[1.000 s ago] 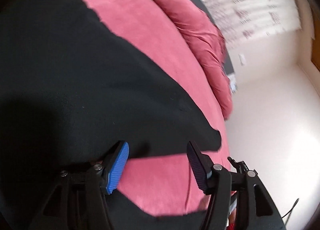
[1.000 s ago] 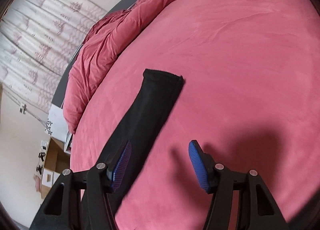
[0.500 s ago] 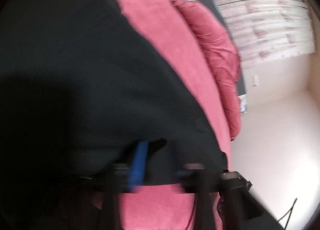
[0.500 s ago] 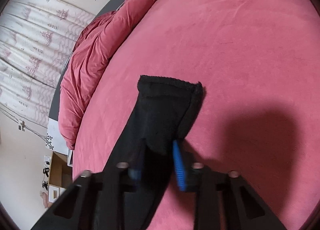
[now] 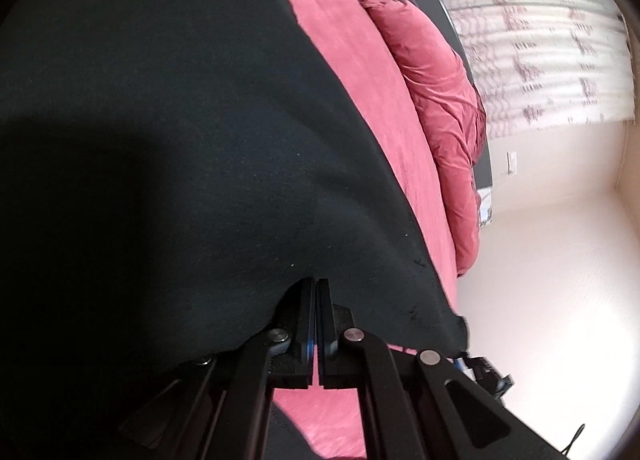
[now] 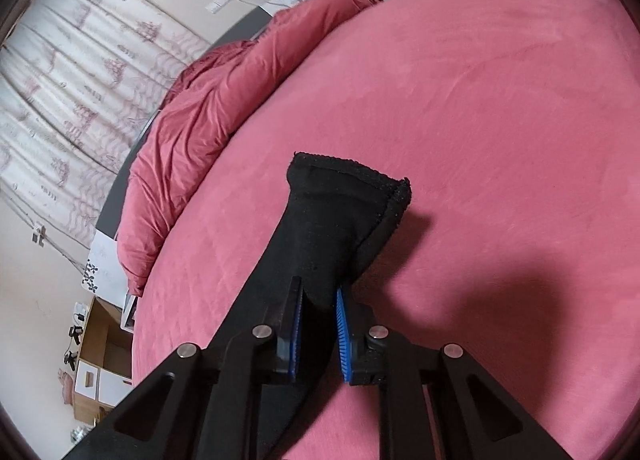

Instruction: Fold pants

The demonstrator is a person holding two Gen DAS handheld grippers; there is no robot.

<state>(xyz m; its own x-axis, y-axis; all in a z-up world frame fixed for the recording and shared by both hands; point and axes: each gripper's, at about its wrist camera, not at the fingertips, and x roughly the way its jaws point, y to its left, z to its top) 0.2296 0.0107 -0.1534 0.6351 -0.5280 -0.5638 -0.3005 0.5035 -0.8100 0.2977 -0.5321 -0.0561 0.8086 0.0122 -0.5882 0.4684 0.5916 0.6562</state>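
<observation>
— What are the left tongs (image 5: pixel 316 288) doing down there at six o'clock?

— They are pinching the near edge of the black pants (image 5: pixel 180 147), I think the broad waist end. The two pads are pressing almost together, with only thin cloth between them. The rest of that end is lying spread over the pink bed (image 5: pixel 360 71), running up toward eleven o'clock.

— And the other pair?

— The right tongs (image 6: pixel 318 300) are gripping the leg end (image 6: pixel 340 211). Their blue pads (image 6: pixel 295 316) are sitting a little apart because bunched fabric is filling the gap. The hem is standing up toward twelve o'clock, off the bedcover, and throwing a shadow toward three o'clock.

— Why take both ends at once?

— My guess is that one end is going to be carried over onto the other. Holding near the hem is keeping the cuff square, so the layers are staying together.

— Anything in the way?

— The rumpled red duvet (image 6: pixel 224 91) is lying at ten o'clock, well apart from the leg. The curtains (image 6: pixel 80 71) are hanging behind it.

— Any risk?

— The waist grip is taking only a thin edge; it could slip.
</observation>
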